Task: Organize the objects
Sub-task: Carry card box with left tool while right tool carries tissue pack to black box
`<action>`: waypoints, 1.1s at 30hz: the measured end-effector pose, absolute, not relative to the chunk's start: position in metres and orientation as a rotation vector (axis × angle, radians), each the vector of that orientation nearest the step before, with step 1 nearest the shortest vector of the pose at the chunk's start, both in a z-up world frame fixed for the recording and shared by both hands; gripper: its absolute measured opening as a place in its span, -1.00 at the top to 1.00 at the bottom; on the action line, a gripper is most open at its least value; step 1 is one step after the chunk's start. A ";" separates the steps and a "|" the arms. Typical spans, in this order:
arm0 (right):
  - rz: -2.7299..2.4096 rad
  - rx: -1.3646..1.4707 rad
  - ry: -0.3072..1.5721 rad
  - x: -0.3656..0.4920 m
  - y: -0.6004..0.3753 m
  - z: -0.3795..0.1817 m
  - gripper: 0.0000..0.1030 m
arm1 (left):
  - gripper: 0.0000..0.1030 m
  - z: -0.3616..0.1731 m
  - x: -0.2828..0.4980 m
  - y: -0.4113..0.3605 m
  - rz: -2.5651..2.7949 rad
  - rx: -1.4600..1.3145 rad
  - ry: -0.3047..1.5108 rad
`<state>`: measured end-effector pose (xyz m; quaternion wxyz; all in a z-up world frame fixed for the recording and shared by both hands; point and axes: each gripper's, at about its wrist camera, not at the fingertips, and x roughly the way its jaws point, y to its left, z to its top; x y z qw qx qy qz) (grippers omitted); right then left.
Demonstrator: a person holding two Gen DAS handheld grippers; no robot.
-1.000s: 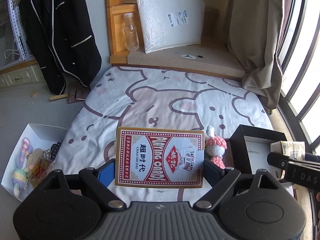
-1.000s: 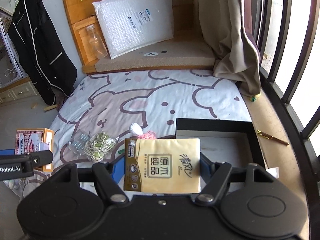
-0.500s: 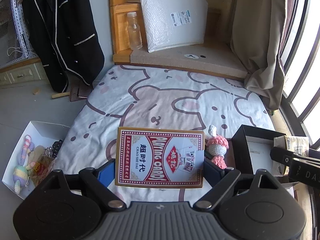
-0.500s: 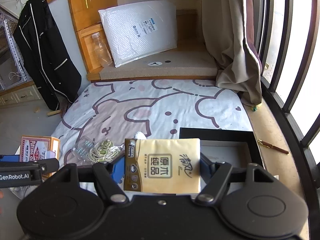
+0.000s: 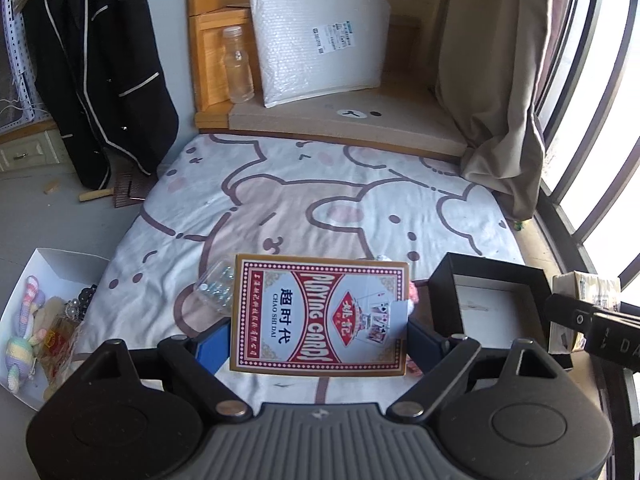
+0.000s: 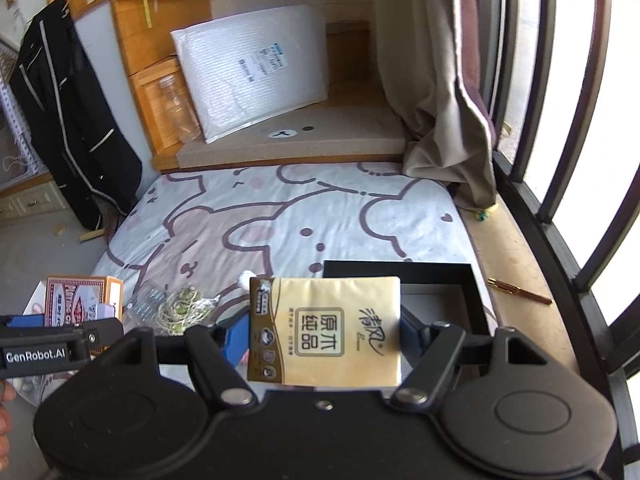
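A bed (image 5: 320, 200) with a white sheet printed in brown-outlined bear shapes fills the ground ahead of both sets of jaws. Far beyond them a bubble-wrap mailer (image 5: 320, 40) with a small printed label, too fine to read, leans at the head of the bed, a clear plastic bottle (image 5: 238, 66) upright just left of it. Left of that a black jacket (image 5: 96, 72) with white piping hangs.

To the right of the left jaws and just ahead of the right jaws sits an open black box (image 6: 420, 292) with a pale floor. To the left of the left jaws, off the bed, a white tray (image 5: 52, 264) holds knitted toys and beads.

The left gripper (image 5: 320, 320) is clamped on a red box of playing cards (image 5: 320, 316), held flat across the jaws above the sheet; it reads "PLAYING CARDS" and "CHAO SHI DAI" beside Chinese characters. The right gripper (image 6: 324, 332) grips a yellow tissue pack (image 6: 326, 330) printed with Chinese characters, level and above the near edge of the black box. "GenRobot.AI" shows on the left gripper's body in the right wrist view.

Between the two sets of jaws lie a clear bag of small items (image 6: 146, 304) and a coil of pale cord (image 6: 184, 310).
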<state>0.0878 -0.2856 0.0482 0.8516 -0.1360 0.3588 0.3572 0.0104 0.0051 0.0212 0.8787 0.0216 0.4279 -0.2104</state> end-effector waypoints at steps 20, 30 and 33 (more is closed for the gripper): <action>0.675 -0.255 0.766 0.116 -0.342 0.056 -0.42 | -0.73 0.030 -0.016 -0.060 -0.531 0.080 0.884; 0.590 -0.227 0.783 0.140 -0.384 0.050 -0.42 | -0.73 0.027 -0.031 -0.101 -0.595 0.101 0.901; 0.578 -0.214 0.786 0.146 -0.391 0.049 -0.42 | -0.73 0.025 -0.032 -0.109 -0.605 0.098 0.912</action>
